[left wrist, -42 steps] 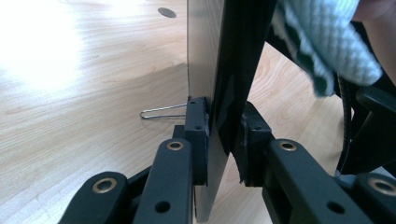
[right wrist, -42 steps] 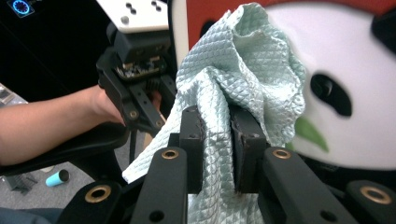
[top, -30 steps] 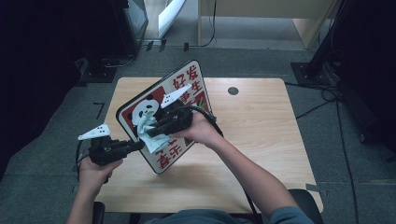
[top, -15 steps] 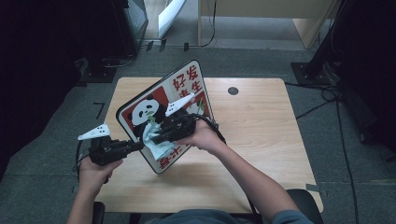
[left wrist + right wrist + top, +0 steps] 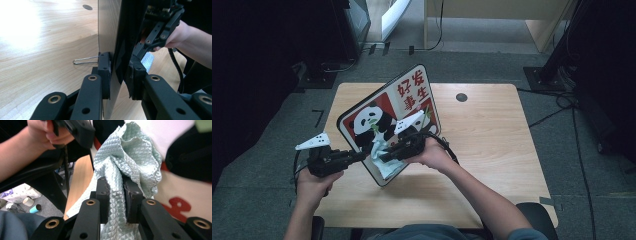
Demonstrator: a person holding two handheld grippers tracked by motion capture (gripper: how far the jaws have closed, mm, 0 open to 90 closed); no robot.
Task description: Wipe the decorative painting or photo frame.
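The left tongs (image 5: 357, 156) pinch the panda sign board's (image 5: 412, 97) lower edge, propping it tilted above the counter's (image 5: 492, 150) near-left part, while the right tongs (image 5: 384, 156), clamped on the pale-green cloth (image 5: 130, 157), have slid down its face, so wiping is advancing.

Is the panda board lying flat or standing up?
Standing up, tilted: the panda board rests on its lower edge on the table, its edge clamped by the left hand-held gripper.
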